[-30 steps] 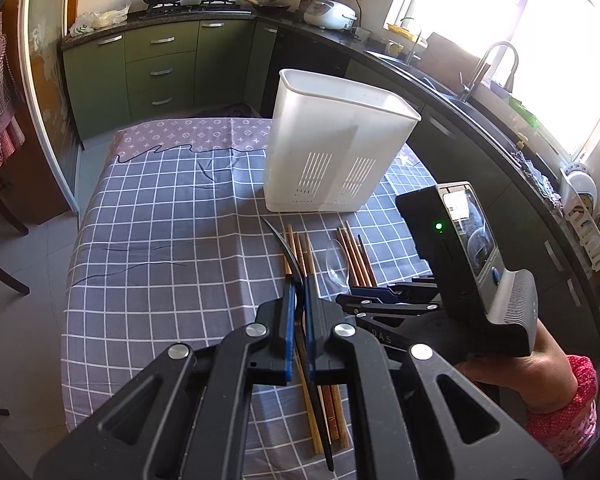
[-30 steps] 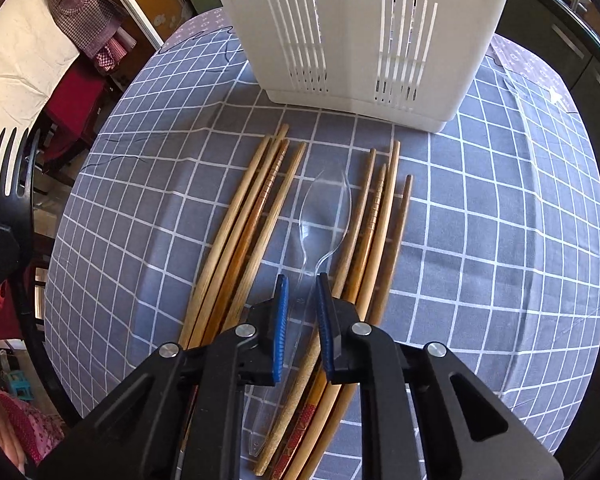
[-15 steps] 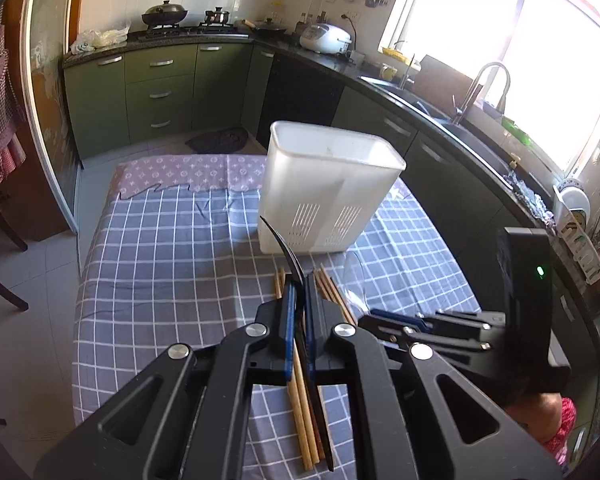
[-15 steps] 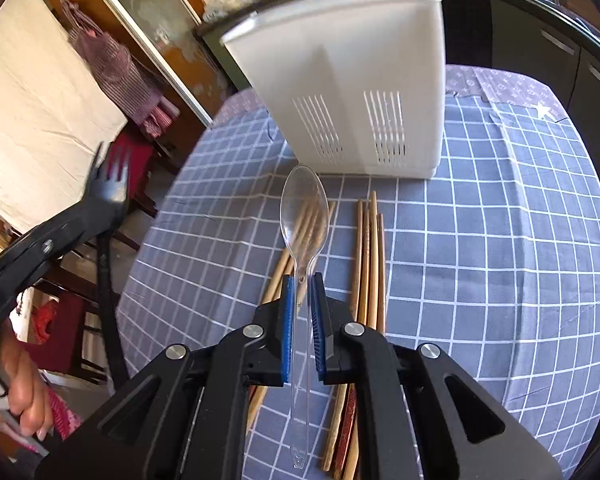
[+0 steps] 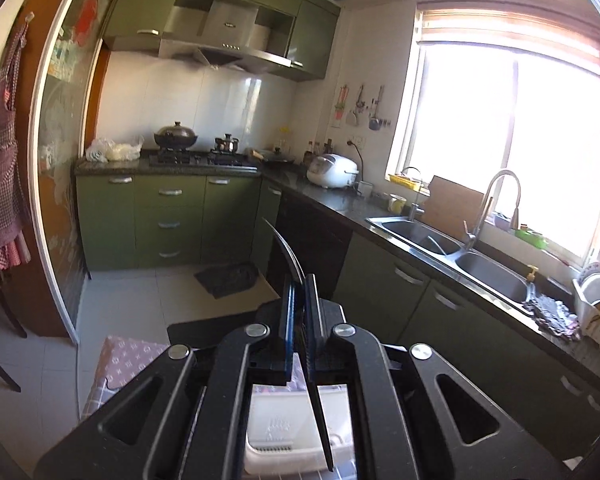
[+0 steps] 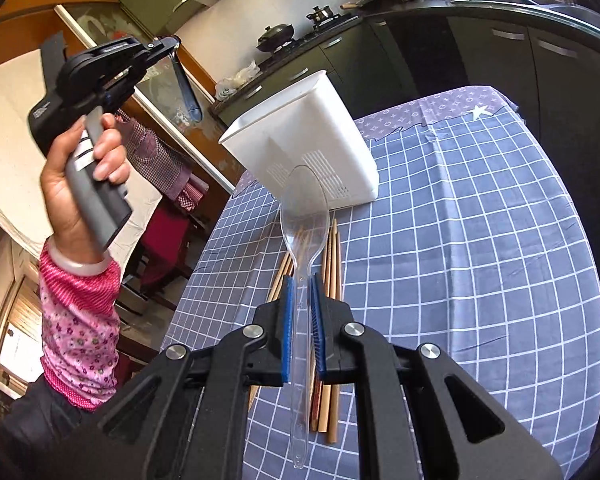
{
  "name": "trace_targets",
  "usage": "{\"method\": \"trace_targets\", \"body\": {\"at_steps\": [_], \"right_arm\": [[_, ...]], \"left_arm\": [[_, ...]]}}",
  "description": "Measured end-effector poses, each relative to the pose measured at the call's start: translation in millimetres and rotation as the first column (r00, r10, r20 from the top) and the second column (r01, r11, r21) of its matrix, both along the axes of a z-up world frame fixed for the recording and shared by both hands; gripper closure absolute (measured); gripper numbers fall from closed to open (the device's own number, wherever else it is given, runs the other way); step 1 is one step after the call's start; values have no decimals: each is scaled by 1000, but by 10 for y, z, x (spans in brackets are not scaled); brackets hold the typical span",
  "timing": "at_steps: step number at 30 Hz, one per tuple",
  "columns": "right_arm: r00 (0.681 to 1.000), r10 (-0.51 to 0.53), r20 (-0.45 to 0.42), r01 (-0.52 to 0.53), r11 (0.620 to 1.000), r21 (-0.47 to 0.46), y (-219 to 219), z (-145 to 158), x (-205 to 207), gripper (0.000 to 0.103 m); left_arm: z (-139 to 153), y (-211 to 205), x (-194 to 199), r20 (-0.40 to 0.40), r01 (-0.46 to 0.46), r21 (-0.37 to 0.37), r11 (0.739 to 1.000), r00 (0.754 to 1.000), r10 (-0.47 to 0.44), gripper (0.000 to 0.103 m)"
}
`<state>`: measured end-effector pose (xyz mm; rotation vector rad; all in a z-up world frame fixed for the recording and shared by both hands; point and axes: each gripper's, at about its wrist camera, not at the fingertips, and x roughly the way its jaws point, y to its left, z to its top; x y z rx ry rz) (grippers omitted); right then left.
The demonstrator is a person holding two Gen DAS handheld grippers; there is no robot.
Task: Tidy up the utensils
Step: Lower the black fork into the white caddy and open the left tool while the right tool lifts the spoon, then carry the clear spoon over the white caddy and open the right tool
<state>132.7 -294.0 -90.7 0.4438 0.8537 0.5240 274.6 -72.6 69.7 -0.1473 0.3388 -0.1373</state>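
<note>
The right hand-held gripper [image 6: 302, 320] clamped a clear spoon [image 6: 302, 216]; the left hand-held gripper [image 5: 298, 312] pinched what looked like a dark fork [image 5: 288, 256]. Both were mid-carry. Ahead and below stood the white holder [image 6: 300, 140] on the tabletop [image 6: 480, 240]; next, each utensil needed lowering inside.

A grey-blue cloth [image 6: 480, 240] with a white grid is covering the bench, beside a white holder [image 6: 300, 140] and tan wooden chopsticks [image 6: 332, 248]. Blue pads [image 6: 287, 340] are lining the black jaws around a clear spoon [image 6: 304, 216]. A pink flowered sleeve [image 6: 80, 328] is showing.
</note>
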Motion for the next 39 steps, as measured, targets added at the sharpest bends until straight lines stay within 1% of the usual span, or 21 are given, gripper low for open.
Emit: {"method": "trace_targets", "body": {"at_steps": [2,4,8,11,13,14,15,16,17,20,23,26,28,30,32,34,36,39], "right_arm": [[1000,-8,5,8,1000,6,-63,8,-5,93],[1000,-12,10,11,1000,5,-92,11,12,93],[1000,-8,17,8,1000,5,-101,29,25,93],[1000,0,27,0,1000,-4,-66,73,20,93],[999,6,38,-5,1000,-13,-24,138,-21,93],[999,7,44,-6,1000,-20,-6,162,-4,93],[999,8,50,-7,1000,-28,15,198,3,93],[998,11,56,-9,999,-36,37,224,26,93],[998,13,64,-10,999,-44,59,263,32,93],[996,15,92,-9,998,-66,122,397,90,93],[992,20,126,-10,996,-84,194,570,231,93],[983,29,183,-9,994,-111,316,828,419,93],[974,35,225,-8,993,-120,411,1002,562,93],[964,21,266,15,991,-134,501,1145,727,93],[955,0,296,39,991,-125,571,1255,922,93],[942,-48,333,95,987,-128,626,1330,1117,93],[923,-108,371,170,975,-140,679,1377,1311,93],[892,-175,418,264,950,-167,770,1357,1582,93]], "left_arm": [[-78,-51,150,24,-41,40,998,999,40,98],[-161,-76,281,30,-57,66,996,998,55,98],[-397,-112,422,-13,-62,108,992,998,64,98],[-562,-137,407,-43,-52,145,988,997,59,98],[-632,-136,380,-58,-44,166,985,997,54,94],[-649,-128,362,-60,-41,169,985,997,52,89],[-657,-115,342,-61,-40,170,985,997,51,79],[-657,-105,323,-61,-40,170,985,997,51,74],[-658,-85,288,-56,-40,167,985,997,50,66],[-576,-31,177,-48,-29,139,990,998,37,66],[-444,84,-28,-36,-38,94,995,999,42,66],[-343,251,-339,-45,-54,27,998,997,55,66],[-328,350,-608,-48,-79,11,997,996,80,61],[-345,428,-891,-55,-83,11,997,995,83,52],[-391,517,-1155,-52,-81,1,997,995,81,52],[-452,593,-1395,-46,-97,4,995,994,97,52],[-539,667,-1596,-45,-114,-7,993,993,113,52],[-692,764,-1764,-80,-131,-19,991,988,129,52]]}}
